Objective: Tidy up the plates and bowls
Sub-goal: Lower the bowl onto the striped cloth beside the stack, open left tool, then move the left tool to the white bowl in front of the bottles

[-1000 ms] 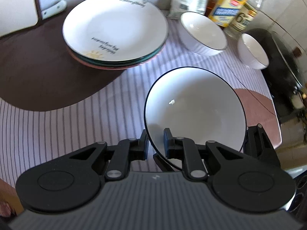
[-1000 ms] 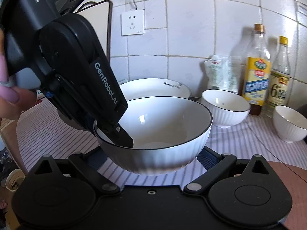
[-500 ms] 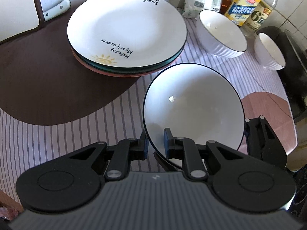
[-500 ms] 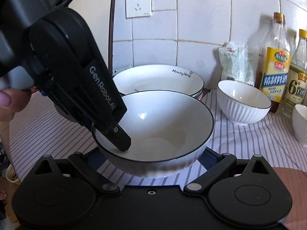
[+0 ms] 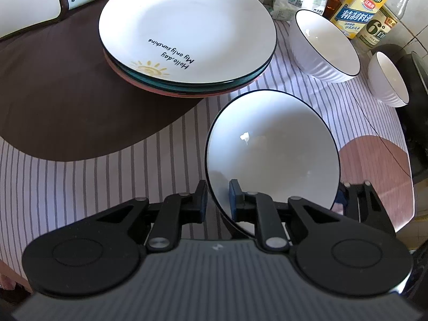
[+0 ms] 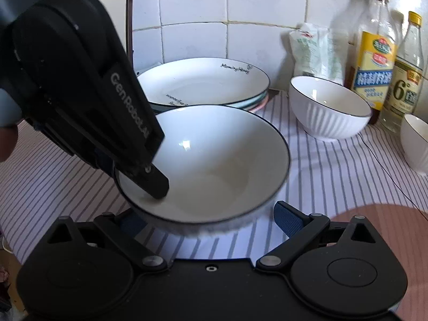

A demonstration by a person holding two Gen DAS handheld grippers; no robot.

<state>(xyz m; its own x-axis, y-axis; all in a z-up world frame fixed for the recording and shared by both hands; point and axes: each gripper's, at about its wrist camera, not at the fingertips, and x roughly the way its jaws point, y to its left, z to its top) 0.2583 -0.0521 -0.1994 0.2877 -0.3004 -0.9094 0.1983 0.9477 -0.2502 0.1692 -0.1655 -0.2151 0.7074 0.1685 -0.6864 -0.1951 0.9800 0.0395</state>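
We count three bowls (image 5: 272,157), three stacked plates (image 5: 187,26), two bottles (image 6: 374,50), one pouch (image 6: 315,53) and two tools (image 5: 216,203).

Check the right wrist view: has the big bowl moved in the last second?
Yes, down. The big bowl earlier overlapped the front of the plate stack; now its rim sits just below that edge, closer to the striped cloth.

The left gripper (image 5: 218,198), at lower centre of its view, has just been opening, jaws slightly parted; the right gripper (image 6: 211,219) stands wide.
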